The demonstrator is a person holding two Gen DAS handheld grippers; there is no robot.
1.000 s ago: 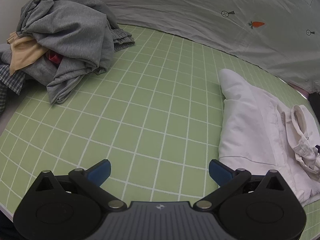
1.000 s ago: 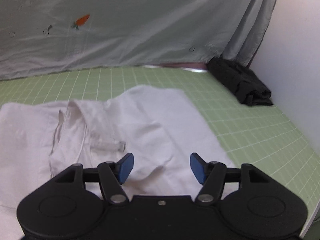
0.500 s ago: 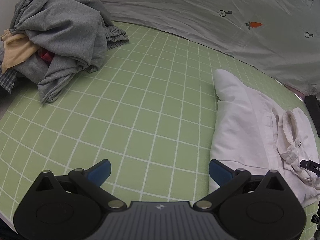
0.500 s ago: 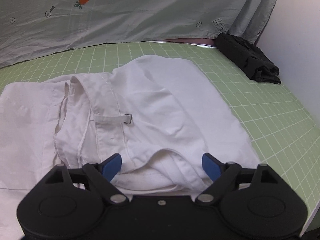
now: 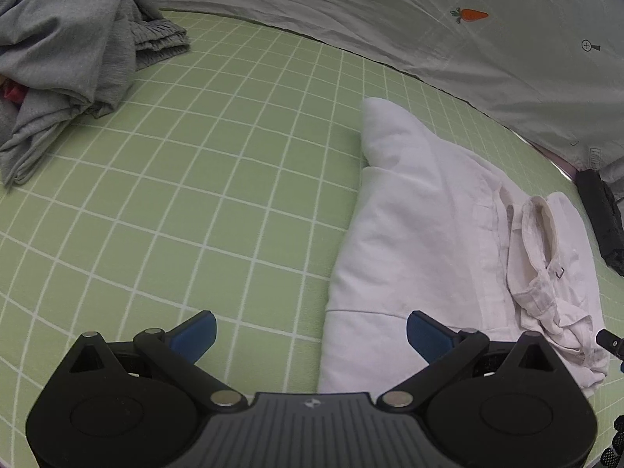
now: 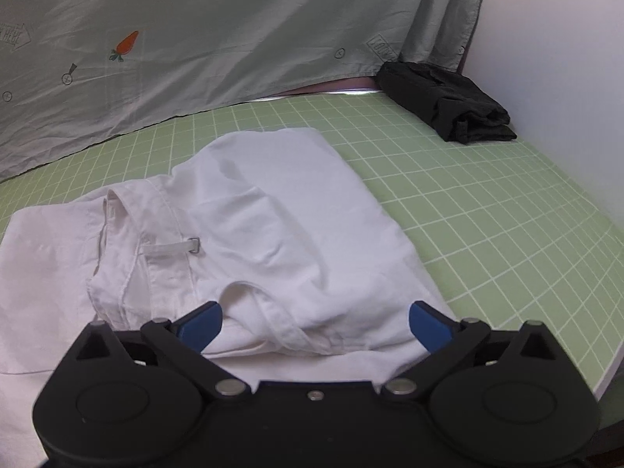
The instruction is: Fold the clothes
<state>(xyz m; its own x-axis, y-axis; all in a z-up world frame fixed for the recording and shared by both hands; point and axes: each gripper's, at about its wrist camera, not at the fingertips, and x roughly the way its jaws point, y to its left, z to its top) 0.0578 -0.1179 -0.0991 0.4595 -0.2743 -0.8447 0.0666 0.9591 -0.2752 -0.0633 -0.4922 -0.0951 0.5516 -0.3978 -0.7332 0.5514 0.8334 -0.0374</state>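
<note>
Spread wide, the left gripper (image 5: 310, 333) holds nothing in the left wrist view; its 2 blue-tipped fingers (image 5: 195, 331) sit low over the green grid mat (image 5: 218, 179). One fingertip is over bare mat, the other over the near edge of the white garment (image 5: 421, 241), which lies partly folded to the right of the gripper's centre line. Whether that tip touches the cloth I cannot tell. The garment's waistband, with a small metal clasp, lies toward the right, bunched and rumpled. A heap of grey clothes (image 5: 66, 54) is piled at the far left of the mat, well apart from the white piece. A dark folded item (image 5: 602, 222) shows at the right edge. A pale grey sheet (image 5: 448, 35) printed with a carrot hangs behind the mat.

From the right wrist view, the right gripper (image 6: 314, 323) is likewise wide apart and grips nothing. Its blue fingers (image 6: 201, 323) hover over the near part of the white garment (image 6: 280, 226), straddling a raised fold of fabric there. The white piece fills the left and middle of the mat (image 6: 487, 234). A black folded garment (image 6: 444, 107) lies in the far right corner beside a white wall (image 6: 546, 50), apart from the white one.
</note>
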